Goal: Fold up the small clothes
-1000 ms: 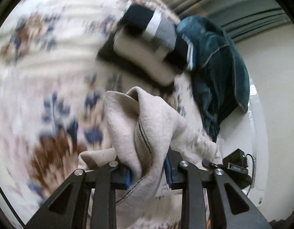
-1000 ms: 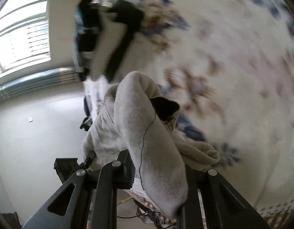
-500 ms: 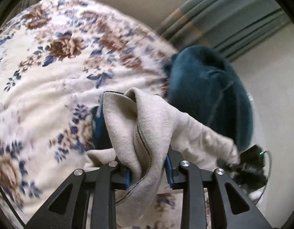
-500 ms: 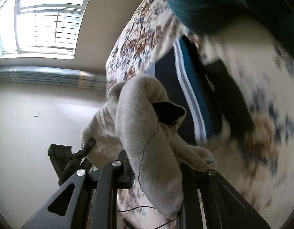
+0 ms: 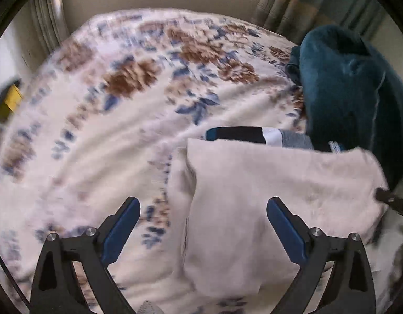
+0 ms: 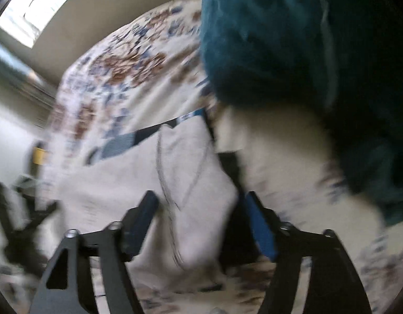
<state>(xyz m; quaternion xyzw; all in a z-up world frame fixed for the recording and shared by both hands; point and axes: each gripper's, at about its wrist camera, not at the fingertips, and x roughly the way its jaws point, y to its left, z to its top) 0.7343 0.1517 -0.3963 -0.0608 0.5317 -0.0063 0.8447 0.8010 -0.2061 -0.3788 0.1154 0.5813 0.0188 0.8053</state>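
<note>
My left gripper hangs wide open over the cream garment lying on the floral bedspread; my right gripper gapes too, the cloth between its fingers.

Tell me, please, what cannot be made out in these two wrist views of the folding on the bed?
- Striped garment: left wrist view, mostly covered by the beige garment.
- Beige garment's near edge: left wrist view, cut off by the bottom of the frame.
- Right gripper: right wrist view, motion blur hides whether its fingers touch the cloth.
- Teal blanket: right wrist view, blurred and cut off at the right edge.
</note>
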